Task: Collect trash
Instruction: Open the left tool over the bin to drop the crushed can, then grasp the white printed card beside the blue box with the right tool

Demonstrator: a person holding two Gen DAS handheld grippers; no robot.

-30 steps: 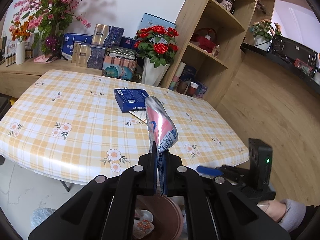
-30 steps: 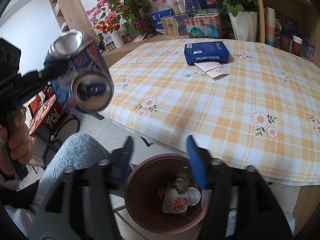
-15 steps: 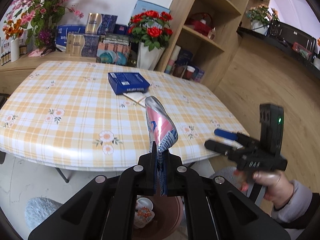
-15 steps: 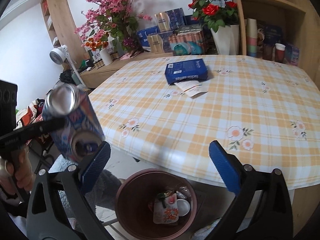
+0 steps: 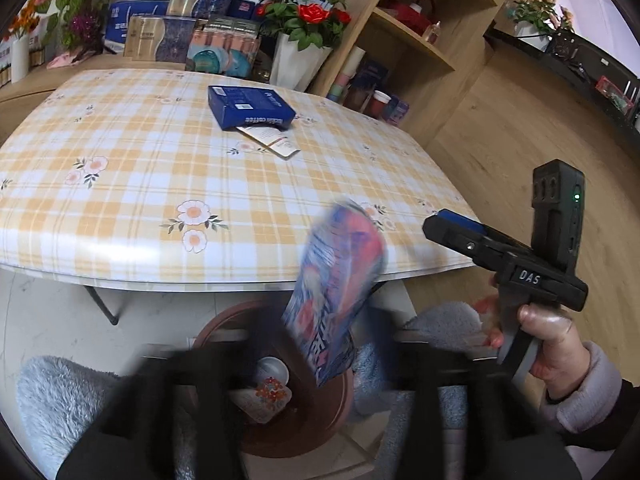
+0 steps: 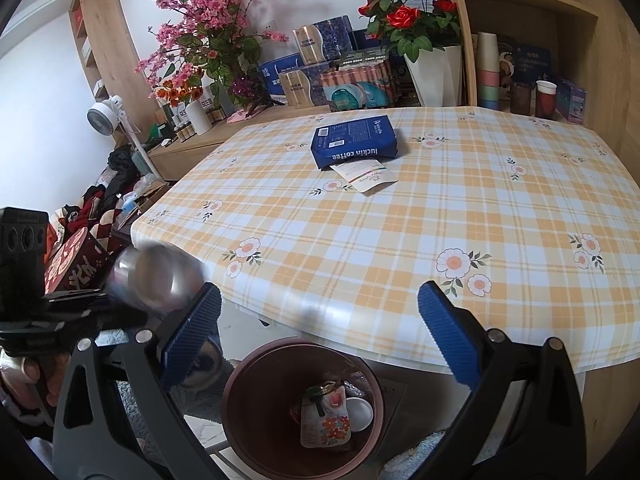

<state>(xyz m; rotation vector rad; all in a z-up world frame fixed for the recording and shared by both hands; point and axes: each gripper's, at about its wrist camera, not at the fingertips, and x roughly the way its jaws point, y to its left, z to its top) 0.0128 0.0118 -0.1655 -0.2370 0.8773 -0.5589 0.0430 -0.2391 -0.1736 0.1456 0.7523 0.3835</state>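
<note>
Crushed can (image 5: 336,300): dropping bin-ward (image 5: 224,328) at six o'clock, my left fingers just opened to release it; right gripper (image 6: 320,332) fingers apart, empty, desk (image 6: 440,220) beyond.

Both wrist views look down, sharing table (image 5: 168,168) and bin (image 6: 256,368).

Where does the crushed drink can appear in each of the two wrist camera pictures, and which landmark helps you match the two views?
Left wrist view: the can is low and centre, blurred, above the bin.
Right wrist view: the can is at the left edge, blurred, beside the table corner.
Shared landmark: the blue coffee box on the checked table.
</note>
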